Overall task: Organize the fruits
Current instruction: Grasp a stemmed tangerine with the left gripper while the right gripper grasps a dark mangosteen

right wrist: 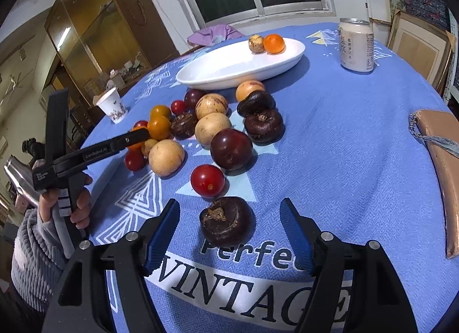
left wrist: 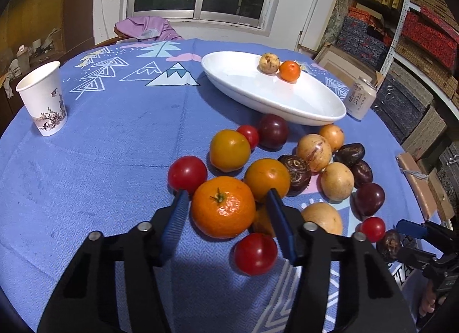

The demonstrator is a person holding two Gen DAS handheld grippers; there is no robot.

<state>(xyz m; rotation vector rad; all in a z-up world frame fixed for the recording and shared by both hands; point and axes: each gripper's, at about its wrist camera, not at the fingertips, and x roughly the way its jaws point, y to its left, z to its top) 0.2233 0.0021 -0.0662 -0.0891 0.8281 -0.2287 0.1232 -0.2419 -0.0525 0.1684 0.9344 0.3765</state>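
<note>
- Left wrist view: the left tool (left wrist: 228,194) is seen partly spread, its two blue pads set on either side of a large mandarin (left wrist: 223,206) that lies on the bench (left wrist: 114,146) toward the near edge.
- The left pad's tip is placed right at the mandarin's side; a sliver of another orange fruit is seen between the right pad and the mandarin, so no firm pinch is shown.
- A red tomato (left wrist: 187,173) is found just beyond the left pad, and a second red tomato (left wrist: 255,254) just below the right pad; neither is gripped.
- The rest of the loose fruit is heaped beyond the mandarin and to its right, between it and a white dish (left wrist: 287,109) near the far edge, in which a small orange (left wrist: 289,70) and a pale fruit (left wrist: 269,63) are lying.
- A paper cup (left wrist: 43,97) is stood at the left edge, a can (left wrist: 361,97) at the right edge beside the dish.
- Right wrist view: the right tool (right wrist: 229,206) is held widely spread, with a dark water chestnut (right wrist: 226,221) between the pads and clear of both.
- A cherry tomato (right wrist: 207,180) is lying just beyond the water chestnut, toward the heap.
- The left tool is seen from the side, gripped by a hand (right wrist: 77,204), its tips down among the orange fruits.
</note>
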